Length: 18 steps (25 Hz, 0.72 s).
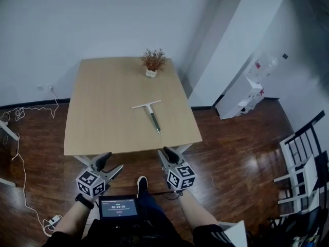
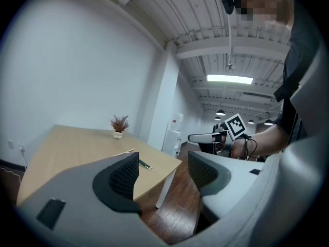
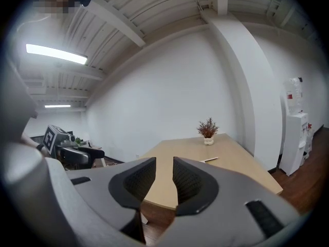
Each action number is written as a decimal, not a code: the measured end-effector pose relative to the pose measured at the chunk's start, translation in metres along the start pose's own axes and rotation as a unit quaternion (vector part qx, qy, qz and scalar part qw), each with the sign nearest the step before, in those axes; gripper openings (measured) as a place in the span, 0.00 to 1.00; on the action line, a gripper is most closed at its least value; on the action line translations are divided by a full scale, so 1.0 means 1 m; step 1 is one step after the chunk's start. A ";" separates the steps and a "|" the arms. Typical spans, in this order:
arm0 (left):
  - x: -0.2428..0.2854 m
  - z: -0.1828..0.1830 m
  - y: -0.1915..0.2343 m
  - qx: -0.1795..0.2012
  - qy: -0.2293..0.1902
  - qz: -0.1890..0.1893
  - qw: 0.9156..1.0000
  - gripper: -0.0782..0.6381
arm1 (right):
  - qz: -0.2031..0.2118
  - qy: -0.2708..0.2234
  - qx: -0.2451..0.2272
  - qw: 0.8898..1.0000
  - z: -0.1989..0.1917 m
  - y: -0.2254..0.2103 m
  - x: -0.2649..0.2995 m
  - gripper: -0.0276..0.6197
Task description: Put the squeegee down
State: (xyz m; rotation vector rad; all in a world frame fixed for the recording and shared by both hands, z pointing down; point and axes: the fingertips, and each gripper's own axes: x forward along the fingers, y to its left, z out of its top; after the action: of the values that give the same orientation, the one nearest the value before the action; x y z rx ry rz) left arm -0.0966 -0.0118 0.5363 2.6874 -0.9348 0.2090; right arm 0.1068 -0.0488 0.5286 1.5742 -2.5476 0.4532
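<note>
The squeegee point(image 1: 149, 113) lies flat on the wooden table point(image 1: 103, 122), white blade toward the far side, dark handle pointing at the near right corner. No gripper touches it. Both grippers hang below the table's near edge, over the floor. My left gripper point(image 1: 110, 164) is wide open and empty; in its own view the squeegee point(image 2: 135, 157) shows just past the left jaw. My right gripper point(image 1: 165, 156) holds nothing, its jaws a narrow gap apart. From the right gripper view the squeegee point(image 3: 211, 159) is a thin pale strip far out on the table.
A small potted plant point(image 1: 153, 62) stands at the table's far edge. A white water dispenser point(image 1: 247, 94) is against the wall at right, dark chairs point(image 1: 303, 158) at the far right. Cables point(image 1: 20, 153) trail over the wood floor at left.
</note>
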 end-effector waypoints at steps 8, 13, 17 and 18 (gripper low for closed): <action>-0.026 -0.012 -0.024 -0.008 -0.002 -0.004 1.000 0.54 | 0.009 -0.001 -0.003 1.000 0.003 0.033 -0.045 0.23; -0.033 -0.016 -0.032 -0.017 -0.002 -0.001 1.000 0.54 | 0.010 0.001 0.004 1.000 -0.001 0.041 -0.056 0.23; -0.034 -0.021 -0.036 -0.006 0.006 0.000 1.000 0.54 | 0.015 0.001 0.000 1.000 -0.001 0.042 -0.062 0.23; -0.033 -0.022 -0.037 -0.005 0.009 0.000 1.000 0.54 | 0.016 0.002 0.000 1.000 -0.003 0.042 -0.064 0.23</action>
State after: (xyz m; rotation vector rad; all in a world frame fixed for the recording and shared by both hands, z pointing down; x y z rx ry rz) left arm -0.0999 0.0426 0.5413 2.6718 -0.9287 0.2272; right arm 0.0985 0.0243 0.5072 1.5339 -2.5729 0.4602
